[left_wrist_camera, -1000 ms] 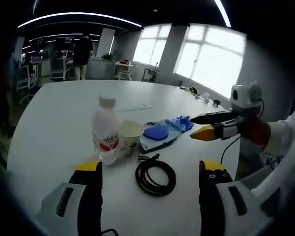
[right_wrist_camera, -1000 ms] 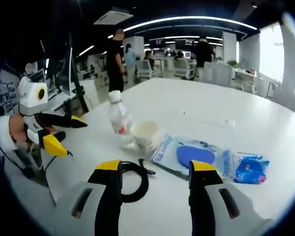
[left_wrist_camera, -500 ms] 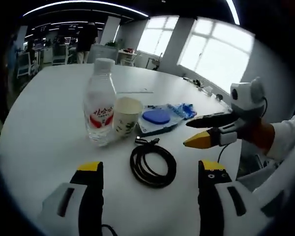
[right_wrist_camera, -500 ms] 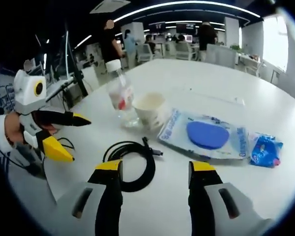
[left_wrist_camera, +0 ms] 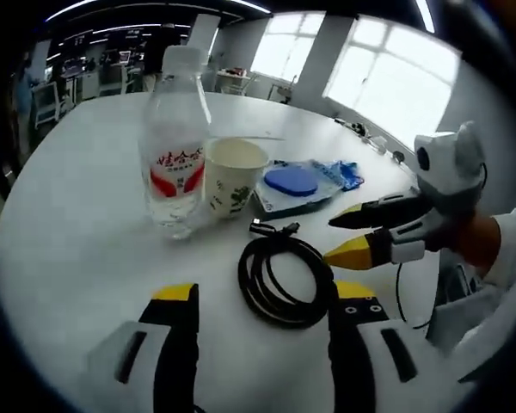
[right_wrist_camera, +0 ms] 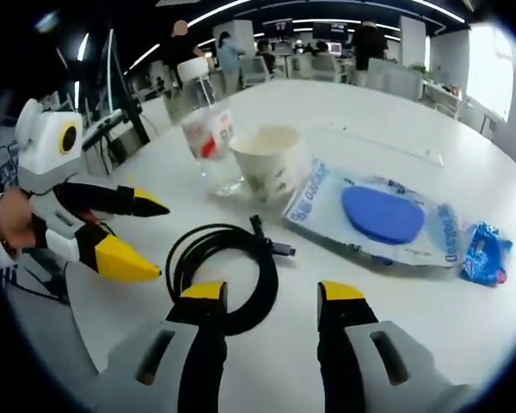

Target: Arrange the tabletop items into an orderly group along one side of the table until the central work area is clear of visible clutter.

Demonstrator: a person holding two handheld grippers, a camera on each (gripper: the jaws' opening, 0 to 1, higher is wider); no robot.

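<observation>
A coiled black cable [left_wrist_camera: 284, 280] [right_wrist_camera: 224, 271] lies on the white table [left_wrist_camera: 77, 241], just ahead of both grippers. My left gripper [left_wrist_camera: 264, 297] is open right before the coil, and it enters the right gripper view from the left [right_wrist_camera: 157, 241], beside the coil. My right gripper [right_wrist_camera: 273, 292] is open over the coil's near edge, and its yellow and black tips [left_wrist_camera: 334, 239] sit by the coil's right side. Behind the cable stand a clear water bottle [left_wrist_camera: 176, 163] [right_wrist_camera: 208, 138] and a paper cup [left_wrist_camera: 232, 176] [right_wrist_camera: 271, 159], side by side.
A clear bag holding a blue pad [left_wrist_camera: 292, 181] [right_wrist_camera: 383, 215] lies past the cup, with a small blue packet [left_wrist_camera: 348, 172] [right_wrist_camera: 484, 254] beyond it. Desks, chairs and people [right_wrist_camera: 365, 39] fill the far room. Windows [left_wrist_camera: 396, 77] line one wall.
Both views have come lower and closer to the cable, bottle and cup. The two grippers now flank the coil more tightly. The items on the table have not moved.
</observation>
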